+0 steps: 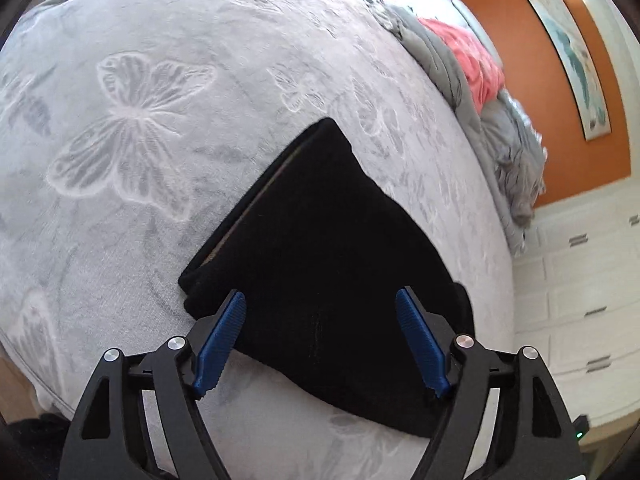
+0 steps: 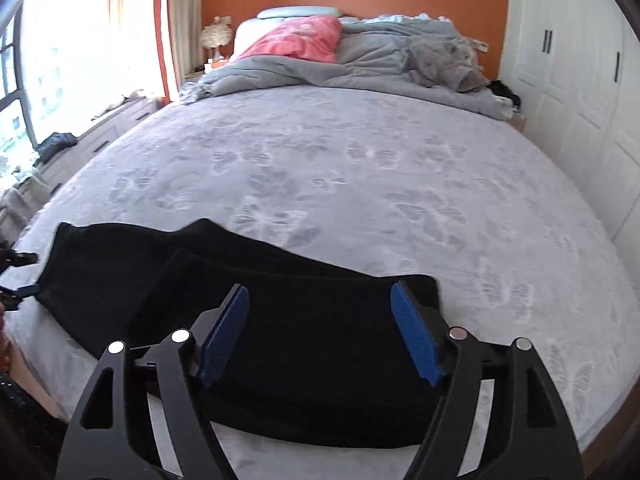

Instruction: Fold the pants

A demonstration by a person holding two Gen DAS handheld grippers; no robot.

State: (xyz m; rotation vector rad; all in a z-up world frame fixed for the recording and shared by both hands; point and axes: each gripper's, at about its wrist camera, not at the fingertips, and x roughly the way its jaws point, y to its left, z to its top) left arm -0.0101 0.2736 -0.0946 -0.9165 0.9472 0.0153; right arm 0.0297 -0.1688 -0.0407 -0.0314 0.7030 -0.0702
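Note:
The black pants (image 1: 320,248) lie folded in flat layers on the grey butterfly-print bedspread (image 1: 140,128). My left gripper (image 1: 320,304) is open and empty, hovering over the near end of the pants. In the right wrist view the pants (image 2: 280,340) stretch from the left edge to the centre, with a folded layer on top. My right gripper (image 2: 320,300) is open and empty above their right end. The left gripper's fingertips (image 2: 24,290) show at the pants' far left end.
A crumpled grey duvet (image 2: 360,64) and a pink pillow (image 2: 296,38) lie at the head of the bed. White wardrobes (image 2: 576,60) stand on the right, a window (image 2: 60,60) and low drawers on the left. The bedspread (image 2: 360,184) beyond the pants is bare.

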